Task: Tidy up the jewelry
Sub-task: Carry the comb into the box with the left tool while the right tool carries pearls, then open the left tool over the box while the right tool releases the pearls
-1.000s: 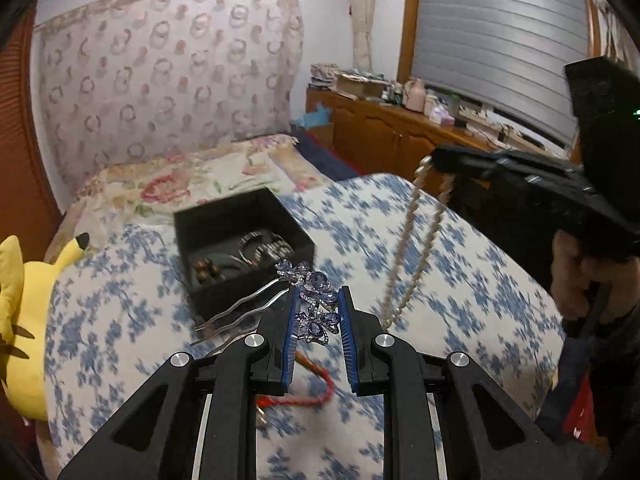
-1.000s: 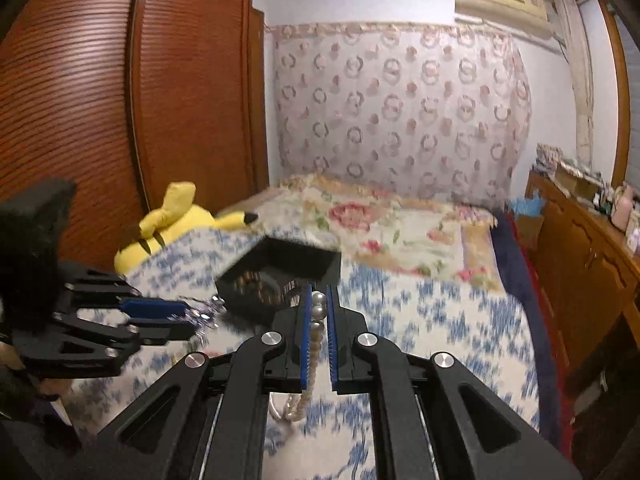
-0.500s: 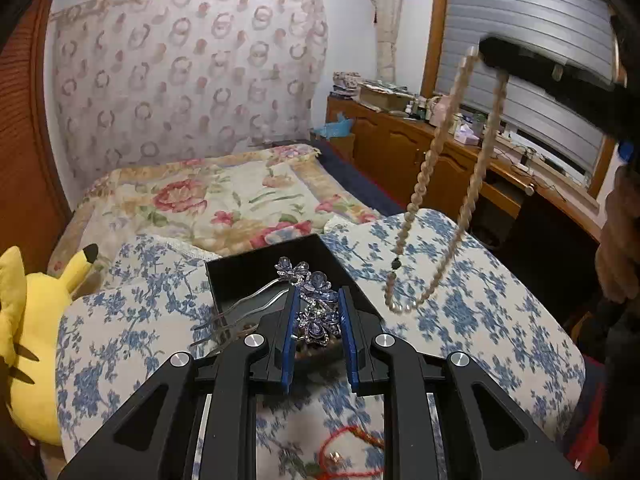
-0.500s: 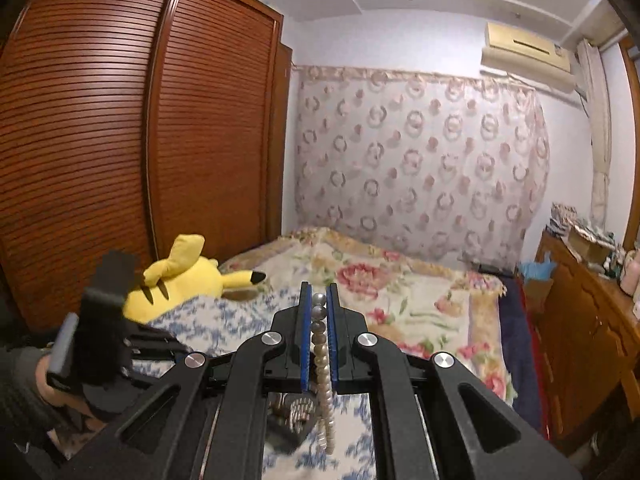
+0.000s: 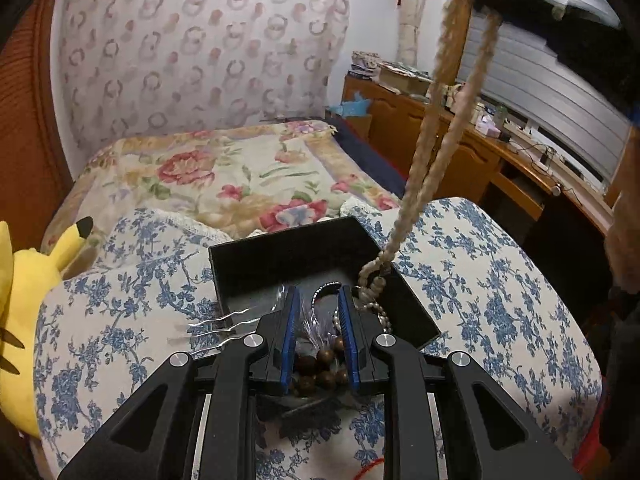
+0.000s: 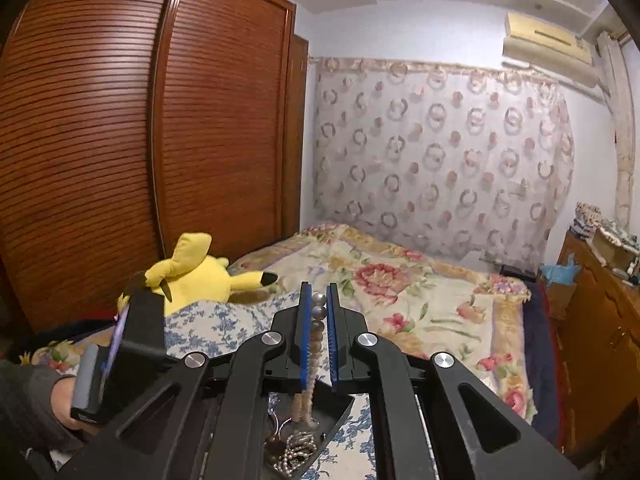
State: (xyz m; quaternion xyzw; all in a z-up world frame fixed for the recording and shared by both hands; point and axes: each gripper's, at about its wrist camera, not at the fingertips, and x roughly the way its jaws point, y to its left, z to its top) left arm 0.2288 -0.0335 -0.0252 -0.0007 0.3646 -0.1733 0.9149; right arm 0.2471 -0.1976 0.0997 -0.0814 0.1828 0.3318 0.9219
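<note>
The left claw [image 5: 318,332] hangs low over the near half of the square black jewelry box [image 5: 280,248], its blue-padded fingers apart with a blurred silver hairpin with purple crystal flowers [image 5: 316,322] between them; the blur makes it hard to say whether the pads touch it, so I cannot tell if it is gripped or let go. The pin's wavy silver prongs [image 5: 216,322] reach out leftward across the box's left rim. Below the fingers, brown wooden beads [image 5: 320,362] lie inside the box.

The right claw [image 6: 318,320] is clenched on the long pearl necklace [image 5: 424,152], pearls visible between its blue pads [image 6: 306,332]. Seen from the left wrist, the strand drops from high up at the right and its lower loop coils inside the box against the right wall, just beside the left claw's right finger.

The box sits on a blue-and-white floral bedspread [image 5: 500,280] with open cloth on both sides of it. A yellow plush toy [image 5: 24,308] lies well apart at the left edge of the bed. Dark wooden wardrobe doors [image 6: 120,140] stand beyond it.
</note>
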